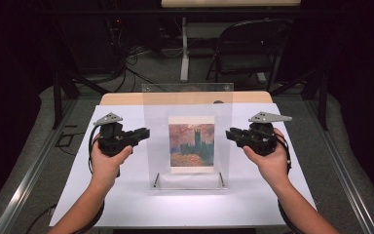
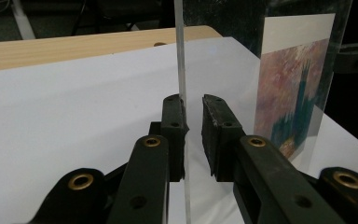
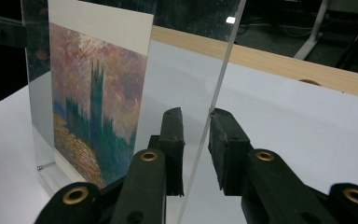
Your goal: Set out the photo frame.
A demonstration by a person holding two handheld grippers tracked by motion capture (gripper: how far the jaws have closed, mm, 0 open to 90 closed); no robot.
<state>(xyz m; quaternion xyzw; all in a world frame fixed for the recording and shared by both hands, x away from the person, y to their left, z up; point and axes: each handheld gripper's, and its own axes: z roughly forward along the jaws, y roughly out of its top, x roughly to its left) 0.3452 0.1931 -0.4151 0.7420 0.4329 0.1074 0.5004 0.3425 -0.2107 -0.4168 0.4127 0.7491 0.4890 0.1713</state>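
Clear acrylic picture frame point(image 1: 187, 136) holding a painted postcard stands upright mid white tabletop point(image 1: 126, 204), side edges between jaws of left tool point(image 1: 145, 132) and right tool point(image 1: 229, 134), neither yet clamped; uneven closing could tip it.

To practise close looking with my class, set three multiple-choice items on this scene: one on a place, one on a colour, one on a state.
1. Where does the clear frame stand?
A on a chair
B on the white sheet, between the left gripper and the right gripper
C on the floor

2. What colour is the sky in the print?
A pink-orange
B black
C bright green

3. How are the left gripper's jaws?
A shut on a cloth
B shut with nothing between them
C open, astride the frame's edge

Key:
B, the high view shows its base on the sheet with a gripper at each side.
A, warm pinks fill the print's upper part.
C, the left gripper view shows a gap beside the pane.
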